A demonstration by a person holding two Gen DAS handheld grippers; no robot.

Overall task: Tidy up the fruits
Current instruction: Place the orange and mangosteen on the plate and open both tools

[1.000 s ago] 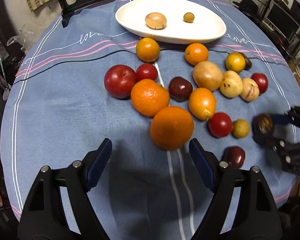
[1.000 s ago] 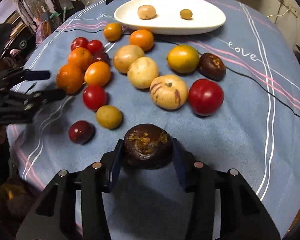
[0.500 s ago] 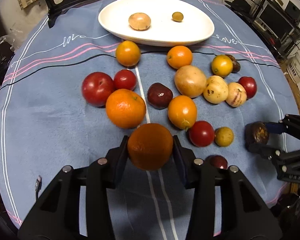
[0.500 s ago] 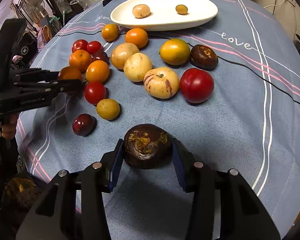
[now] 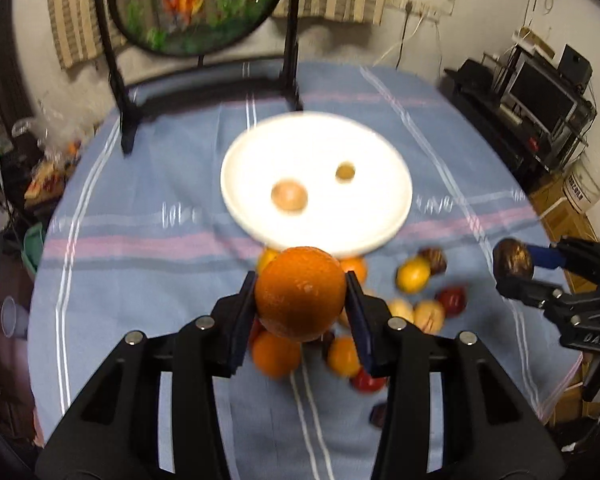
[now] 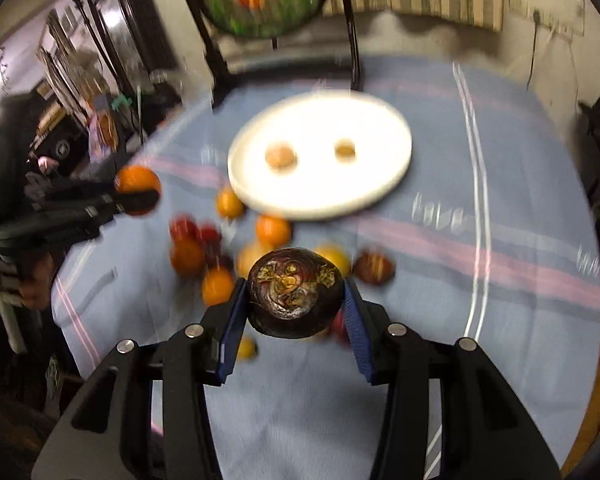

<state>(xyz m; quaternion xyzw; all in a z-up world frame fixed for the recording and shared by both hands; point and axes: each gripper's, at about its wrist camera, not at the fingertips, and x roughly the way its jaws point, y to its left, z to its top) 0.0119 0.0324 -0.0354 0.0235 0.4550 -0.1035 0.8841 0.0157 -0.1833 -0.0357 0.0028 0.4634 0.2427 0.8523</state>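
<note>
My left gripper (image 5: pixel 300 296) is shut on a large orange (image 5: pixel 300 293), held in the air above the blue tablecloth. My right gripper (image 6: pixel 294 300) is shut on a dark brown mottled fruit (image 6: pixel 295 291), also lifted. From the left wrist view the right gripper (image 5: pixel 516 270) shows at the right with the dark fruit (image 5: pixel 513 263); from the right wrist view the left gripper (image 6: pixel 138 192) shows at the left with the orange (image 6: pixel 137 179). The white oval plate (image 5: pixel 384 236) lies beyond, holding a tan fruit (image 5: pixel 289 197) and a small brownish fruit (image 5: pixel 345 172). Several loose fruits (image 5: pixel 414 276) lie below, blurred.
A black stand (image 5: pixel 124 92) with a round painted screen rises behind the plate. The blue cloth (image 5: pixel 140 280) covers a round table; its edges curve off at left and right. Shelves and a bucket (image 5: pixel 584 184) sit at the right. A hand (image 6: pixel 32 284) holds the left gripper.
My left gripper shut on the large orange and lifted it off the cloth. Both grippers rose and tilted up, so the plate and the stand behind it now sit mid-frame.
</note>
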